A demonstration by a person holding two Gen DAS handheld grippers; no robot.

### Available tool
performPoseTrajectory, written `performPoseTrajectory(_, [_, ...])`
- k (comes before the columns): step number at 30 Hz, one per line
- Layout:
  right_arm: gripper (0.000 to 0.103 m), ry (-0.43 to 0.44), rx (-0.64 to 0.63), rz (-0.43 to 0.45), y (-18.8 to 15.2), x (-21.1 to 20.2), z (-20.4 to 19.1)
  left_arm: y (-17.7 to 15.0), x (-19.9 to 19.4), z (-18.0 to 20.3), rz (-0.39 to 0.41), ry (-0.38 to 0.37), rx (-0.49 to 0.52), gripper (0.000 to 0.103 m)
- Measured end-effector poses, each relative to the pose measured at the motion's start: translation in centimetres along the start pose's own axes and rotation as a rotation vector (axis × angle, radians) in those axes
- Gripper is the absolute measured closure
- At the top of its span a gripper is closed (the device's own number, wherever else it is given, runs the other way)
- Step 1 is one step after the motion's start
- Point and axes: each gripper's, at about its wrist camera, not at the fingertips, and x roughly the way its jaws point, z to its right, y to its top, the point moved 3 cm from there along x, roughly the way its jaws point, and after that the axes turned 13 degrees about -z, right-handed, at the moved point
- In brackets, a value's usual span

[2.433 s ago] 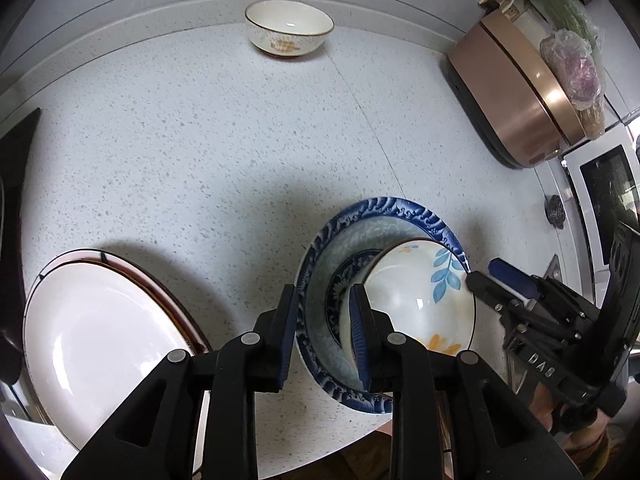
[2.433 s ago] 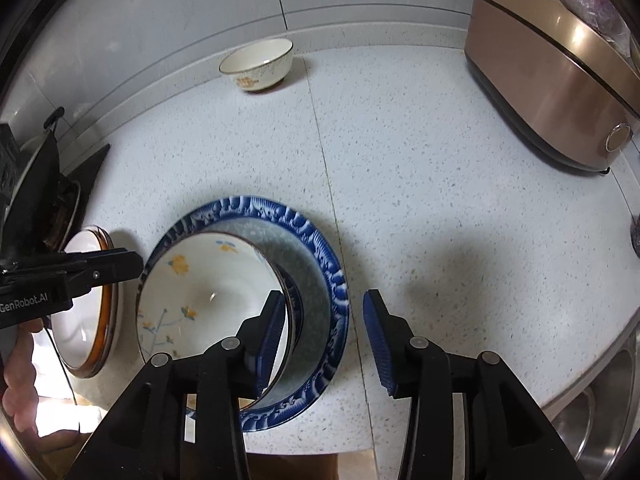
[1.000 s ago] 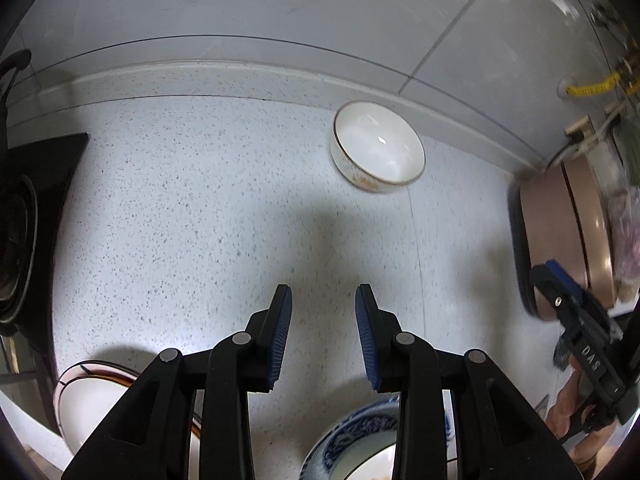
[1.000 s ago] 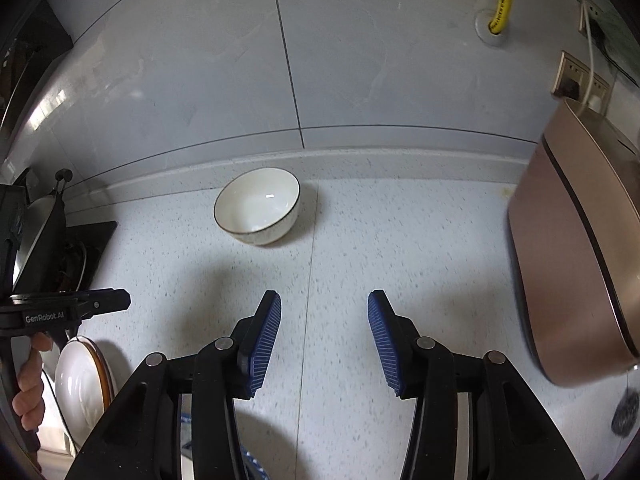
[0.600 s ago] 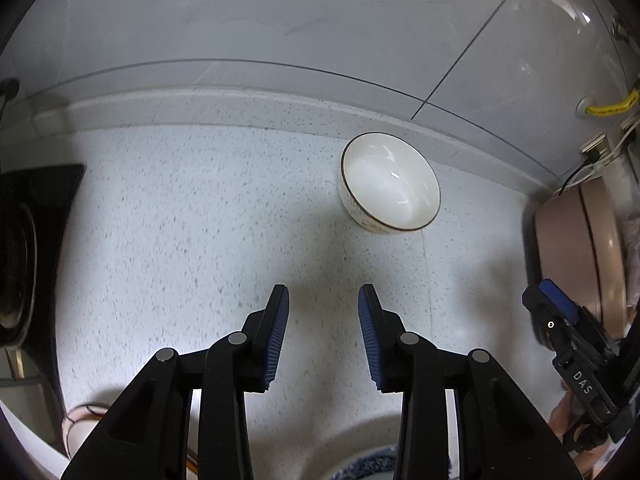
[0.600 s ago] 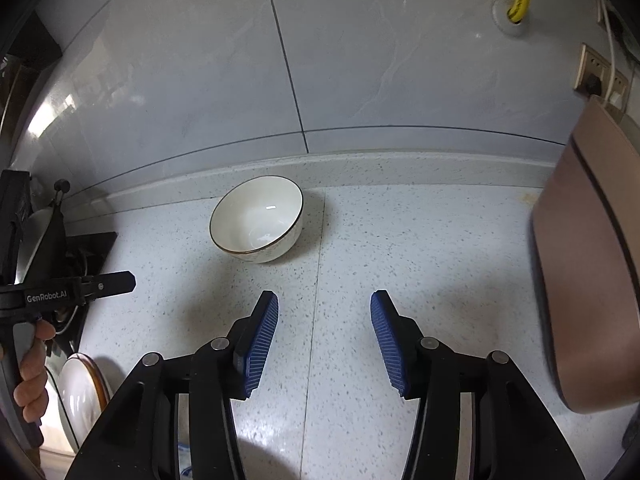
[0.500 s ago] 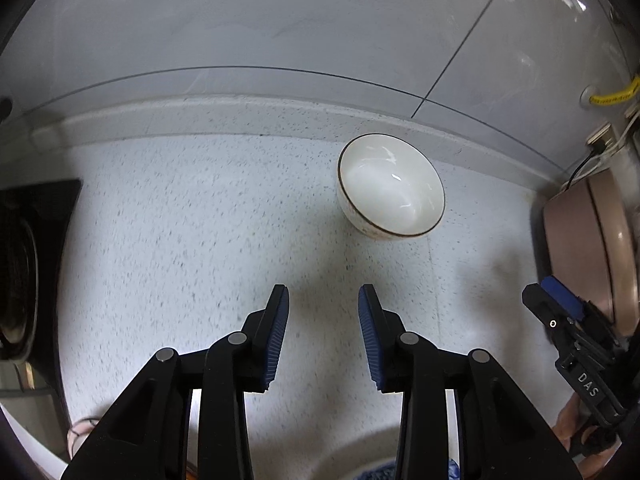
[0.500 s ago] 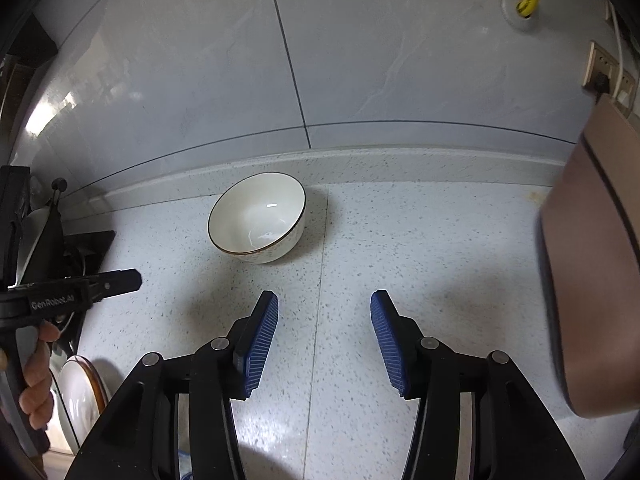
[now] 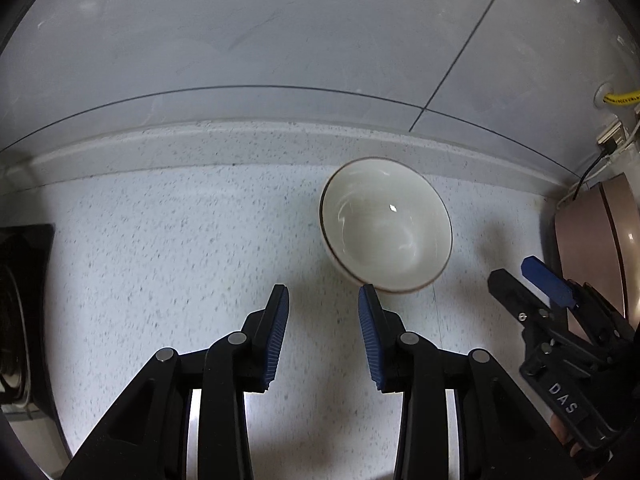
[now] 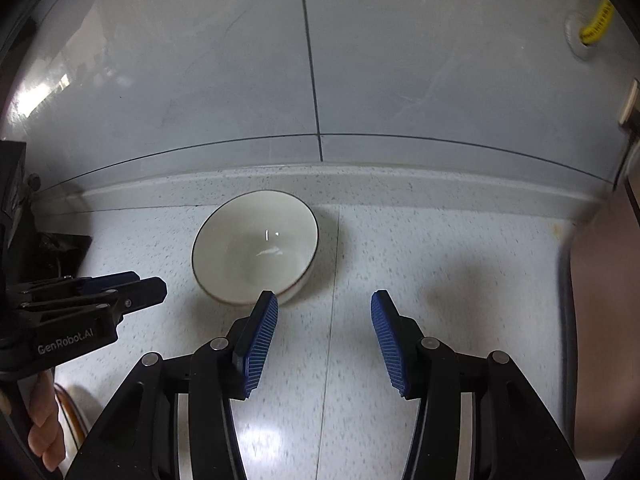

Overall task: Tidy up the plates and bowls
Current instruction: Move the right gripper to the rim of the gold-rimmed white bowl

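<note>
Both grippers off plate stack w/ blue plate, now up at back of desk (image 9: 160,240), closing on white bowl (image 9: 386,236) by wall. L→R: left gripper (image 9: 323,300) jaws apart, empty, bowl just ahead-right of tips. Right gripper (image 10: 324,306) wider open, empty, left pad at bowl rim. Prob bowl pickup next, then stacking w/ rest.

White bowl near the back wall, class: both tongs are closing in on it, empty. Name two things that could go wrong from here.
1. The white bowl is glossy, with thin sloping walls; a pinch on its rim may slip or tip it.
2. The left tongs and right tongs approach the same bowl from opposite sides, so they could collide or push it along the countertop.
</note>
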Motion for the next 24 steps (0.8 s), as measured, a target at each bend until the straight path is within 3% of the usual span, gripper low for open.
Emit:
performPoseTrajectory(8, [0.052,-0.049,-0.03,0.024,2.1,1.7,-0.9,2.3,1.7,0.1,-0.013,-0.008,0.002,0.07])
performPoseTrajectory(24, [0.052,-0.035,-0.031,-0.007,4.3,5.8,-1.4,5.4,5.7,-0.7,-0.078,-0.022,-0.026,0.07])
